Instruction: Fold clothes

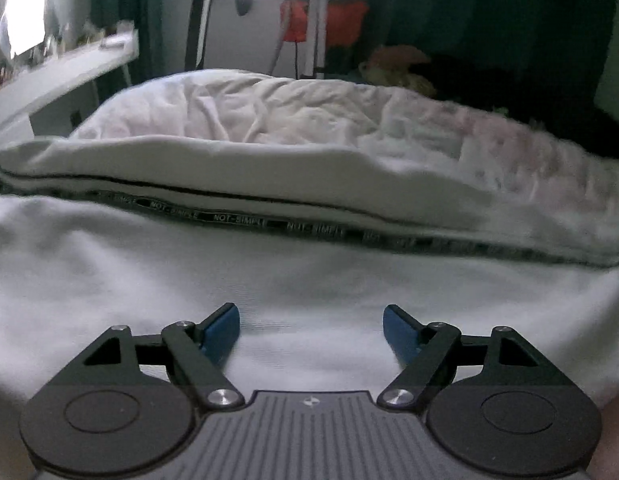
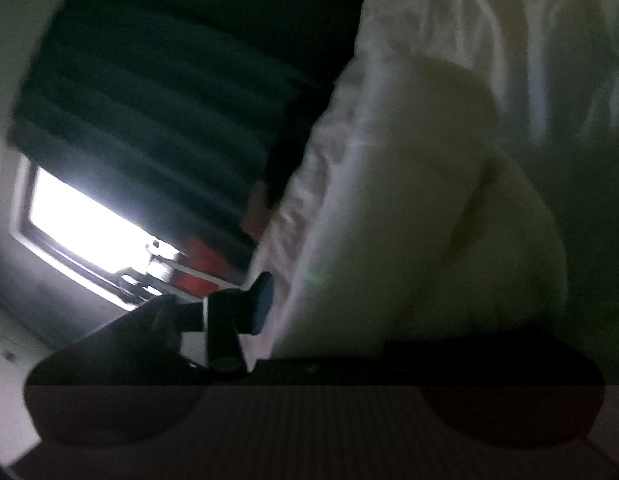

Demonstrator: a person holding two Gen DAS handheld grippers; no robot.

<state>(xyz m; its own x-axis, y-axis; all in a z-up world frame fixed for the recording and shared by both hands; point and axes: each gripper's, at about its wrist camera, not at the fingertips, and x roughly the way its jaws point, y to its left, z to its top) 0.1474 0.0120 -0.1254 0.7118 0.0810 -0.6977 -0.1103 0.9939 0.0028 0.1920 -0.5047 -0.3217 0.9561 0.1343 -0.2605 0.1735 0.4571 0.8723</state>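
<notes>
A white garment [image 1: 269, 280] lies spread on the bed, with a folded edge and a dark band printed "NOT-SIMPLE" [image 1: 293, 226] running across it. My left gripper [image 1: 311, 330] is open just above the white cloth, its blue pads apart and nothing between them. In the tilted, dark right wrist view, white cloth [image 2: 409, 220] fills the right half. One blue pad of my right gripper [image 2: 261, 304] shows at the cloth's edge; the other finger is hidden behind the cloth, so its state is unclear.
A crumpled white duvet [image 1: 269, 116] lies beyond the garment. A white shelf [image 1: 57, 76] stands at the left, a metal stand with an orange item [image 1: 321, 24] behind the bed. Dark curtains [image 2: 161, 120] and a bright window [image 2: 81, 224] show in the right wrist view.
</notes>
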